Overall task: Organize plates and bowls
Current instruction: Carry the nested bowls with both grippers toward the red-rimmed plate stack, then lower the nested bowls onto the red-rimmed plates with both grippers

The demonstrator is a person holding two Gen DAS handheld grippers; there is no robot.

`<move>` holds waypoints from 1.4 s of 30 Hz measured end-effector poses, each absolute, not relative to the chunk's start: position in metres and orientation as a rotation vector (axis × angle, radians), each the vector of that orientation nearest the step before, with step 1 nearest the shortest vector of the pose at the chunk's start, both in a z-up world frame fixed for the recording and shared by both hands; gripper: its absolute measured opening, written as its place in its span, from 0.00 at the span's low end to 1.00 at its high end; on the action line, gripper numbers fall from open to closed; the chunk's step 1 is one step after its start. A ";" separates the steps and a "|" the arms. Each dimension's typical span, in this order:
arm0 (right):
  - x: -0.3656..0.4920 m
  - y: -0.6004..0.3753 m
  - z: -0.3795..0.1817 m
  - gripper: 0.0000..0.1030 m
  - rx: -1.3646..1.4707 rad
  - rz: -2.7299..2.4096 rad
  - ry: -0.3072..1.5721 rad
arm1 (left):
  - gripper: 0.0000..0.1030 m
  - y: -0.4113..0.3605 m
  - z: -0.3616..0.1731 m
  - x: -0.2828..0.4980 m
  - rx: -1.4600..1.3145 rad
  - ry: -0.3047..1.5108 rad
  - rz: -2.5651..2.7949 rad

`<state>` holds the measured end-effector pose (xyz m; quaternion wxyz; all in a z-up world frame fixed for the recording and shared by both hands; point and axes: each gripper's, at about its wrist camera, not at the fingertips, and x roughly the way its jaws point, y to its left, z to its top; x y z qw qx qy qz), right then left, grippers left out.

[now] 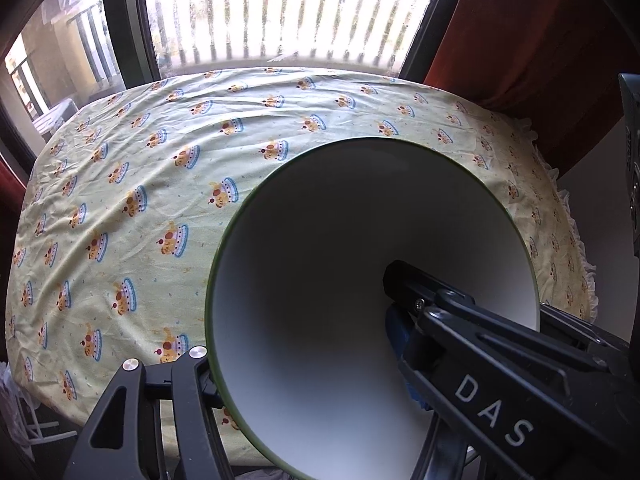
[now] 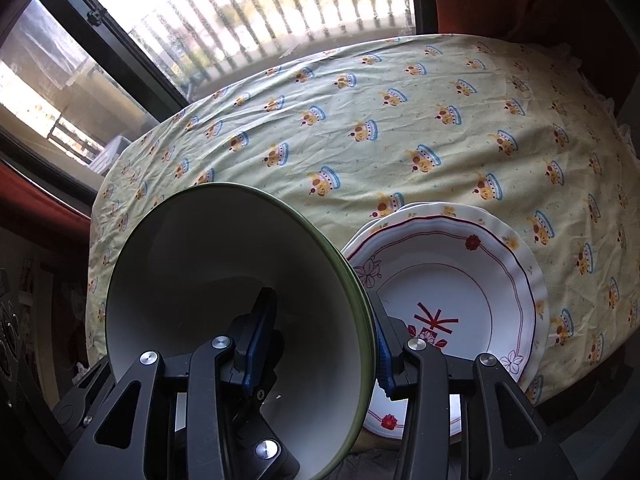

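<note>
Bowls fill both views. The left hand-held gripper (image 1: 304, 364) clamps a white bowl (image 1: 320, 240) by its wall. The right hand-held gripper (image 2: 320, 344) pinches another green-rimmed bowl (image 2: 208, 264) beside stacked plates (image 2: 460, 280) on the table (image 2: 360, 140).

The round white bowl with a thin green rim (image 1: 320, 280) is plain inside, shading to grey at its base. The pale yellow cloth (image 1: 140, 200) carries a repeated print of orange-brown puppies in blue-banded cups. At four o'clock from the bowl in the right wrist view, the scalloped white plate (image 2: 460, 280) bears dark red line borders, red flowers, outlined leaves and a red star-like centre mark.
</note>
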<state>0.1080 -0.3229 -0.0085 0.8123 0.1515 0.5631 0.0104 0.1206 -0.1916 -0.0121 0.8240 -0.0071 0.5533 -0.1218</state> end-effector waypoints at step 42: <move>0.108 -0.413 -0.049 0.46 0.250 0.099 1.313 | 0.60 -0.279 -0.052 0.108 -0.083 1.249 -0.152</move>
